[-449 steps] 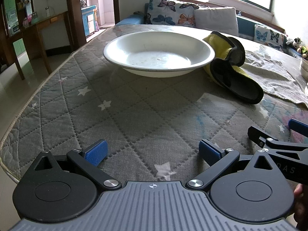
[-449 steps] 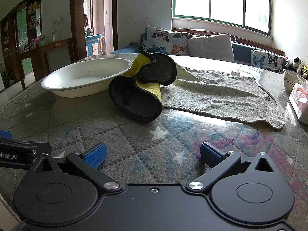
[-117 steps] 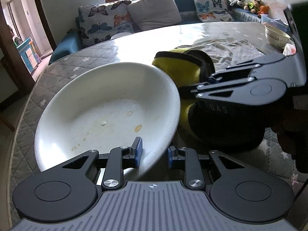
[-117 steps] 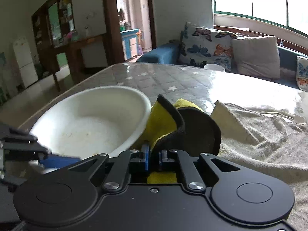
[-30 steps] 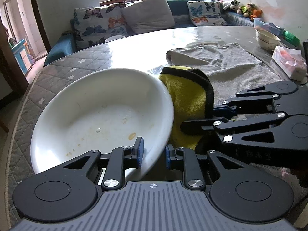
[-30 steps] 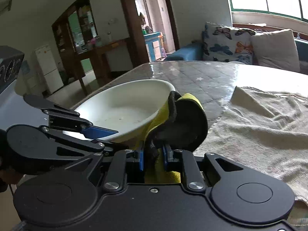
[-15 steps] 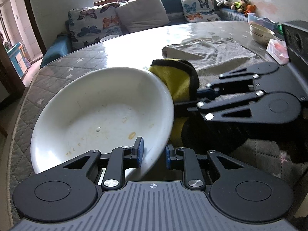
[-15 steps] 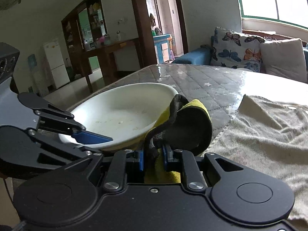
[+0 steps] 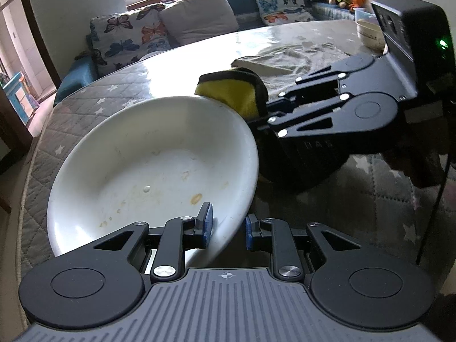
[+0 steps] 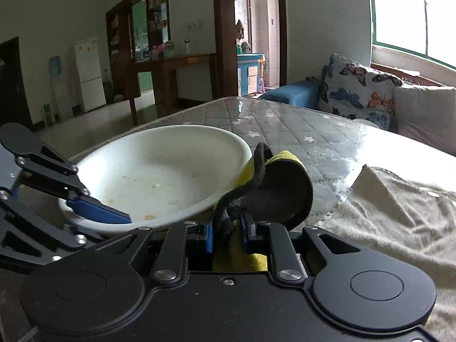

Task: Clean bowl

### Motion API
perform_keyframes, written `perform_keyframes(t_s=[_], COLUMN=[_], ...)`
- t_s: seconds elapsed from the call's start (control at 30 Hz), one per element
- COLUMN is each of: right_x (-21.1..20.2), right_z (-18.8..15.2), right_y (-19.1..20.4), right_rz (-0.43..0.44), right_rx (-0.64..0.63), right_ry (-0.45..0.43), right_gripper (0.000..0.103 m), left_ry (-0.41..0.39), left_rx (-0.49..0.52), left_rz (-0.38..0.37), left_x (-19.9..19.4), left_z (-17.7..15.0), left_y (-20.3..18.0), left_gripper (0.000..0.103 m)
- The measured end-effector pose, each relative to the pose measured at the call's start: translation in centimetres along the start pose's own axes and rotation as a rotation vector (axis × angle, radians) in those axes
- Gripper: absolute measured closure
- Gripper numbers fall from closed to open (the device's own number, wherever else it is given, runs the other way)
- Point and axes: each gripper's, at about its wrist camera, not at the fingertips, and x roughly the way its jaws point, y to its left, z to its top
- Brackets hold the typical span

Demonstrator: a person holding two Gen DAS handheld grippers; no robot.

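left wrist view showed the left gripper pinched tight on the near rim of the big white round bowl, which sat tipped on the grey quilted table. the right gripper was squeezed shut on the yellow and black cloth, just beside the bowl's far rim. to clean well, the cloth likely needed to go inside and rub the brown spots while the bowl stayed steady.

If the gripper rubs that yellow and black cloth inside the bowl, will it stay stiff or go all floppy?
Probably floppy: the cloth already curls and droops over where the right gripper pinches it. It looks fuzzy, so it should drag across the bowl rather than slide. The bowl likely won't skid much, since the left gripper clamps its rim.
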Motion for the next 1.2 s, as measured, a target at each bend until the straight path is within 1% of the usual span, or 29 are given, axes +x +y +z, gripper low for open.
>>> perform_keyframes(t_s=[0.17, 0.23, 0.63, 0.73, 0.97, 1.2], right_x=[-0.1, -0.3, -1.7, -2.1, -2.9, -2.4], right_z=[-0.2, -0.3, -0.7, -0.8, -0.9, -0.6], right_y=[0.1, 0.2, 1.6, 1.9, 2.6, 2.5], right_rz=[0.006, 0.008, 0.048, 0.06, 0.078, 0.074], right_rx=[-0.025, -0.025, -0.042, -0.05, -0.057, -0.063], right_ry=[-0.001, -0.004, -0.016, -0.017, -0.021, -0.021], right_gripper=[0.083, 0.083, 0.083, 0.083, 0.083, 0.083], left_ry=[0.004, -0.004, -0.029, -0.03, -0.032, -0.031], left_rx=[0.012, 0.039, 0.101, 0.109, 0.108, 0.112], left_rz=[0.019, 0.033, 0.04, 0.038, 0.024, 0.011], left_x=[-0.1, -0.1, 0.6, 0.7, -0.1, -0.7], left_z=[0.1, 0.4, 1.7, 1.7, 0.8, -0.1], left_y=[-0.3, -0.9, -1.6, -1.7, -1.6, -1.5], left_gripper=[0.079, 0.079, 0.079, 0.083, 0.085, 0.085])
